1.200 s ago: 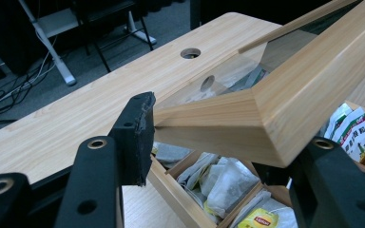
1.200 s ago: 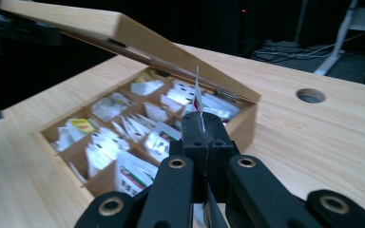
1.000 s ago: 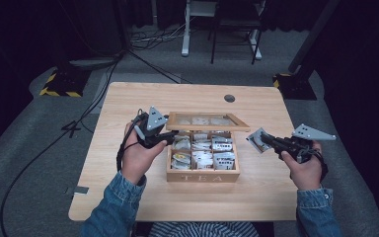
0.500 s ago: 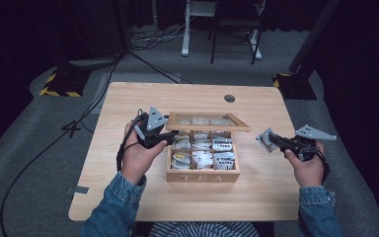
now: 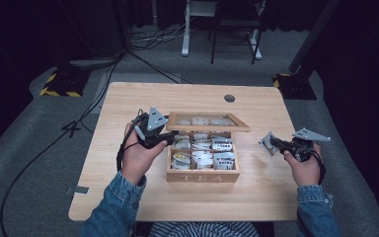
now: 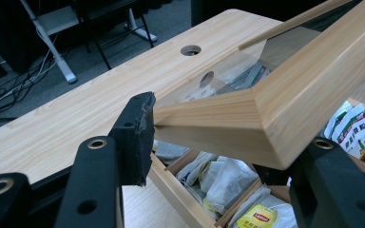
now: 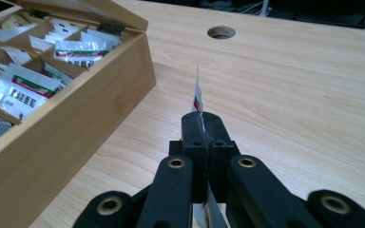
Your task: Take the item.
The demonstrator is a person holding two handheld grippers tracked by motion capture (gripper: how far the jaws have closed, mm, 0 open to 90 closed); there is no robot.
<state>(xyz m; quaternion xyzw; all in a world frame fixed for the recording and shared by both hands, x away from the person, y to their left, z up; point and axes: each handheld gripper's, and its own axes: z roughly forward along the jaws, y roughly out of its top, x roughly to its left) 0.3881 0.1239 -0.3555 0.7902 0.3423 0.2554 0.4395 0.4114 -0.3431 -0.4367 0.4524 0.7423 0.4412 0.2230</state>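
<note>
Pinching tea bag [image 5: 267,142], right claw [image 5: 276,144] clamped.

Obstacle: tea box [image 5: 202,174] mid-table, its raised lid [image 5: 208,121] overhanging the back compartments. Free: bare table [image 5: 271,192] to my right claw's [image 5: 275,144] side, open table before the box, front compartments reachable from above.

We see a counter [image 5: 128,197] of pale, smooth wood grain with a matt finish. On it the tea box [image 5: 202,176] is light, smoothly planed wood; its raised lid [image 6: 285,95] frames a clear, glossy pane. Inside the box lie crinkled paper sachets [image 5: 223,145], some shiny. Both tongs are matt black plastic with brass-coloured rivets; the right tongs [image 7: 203,124] pinch a thin glossy sachet [image 7: 197,97].
</note>
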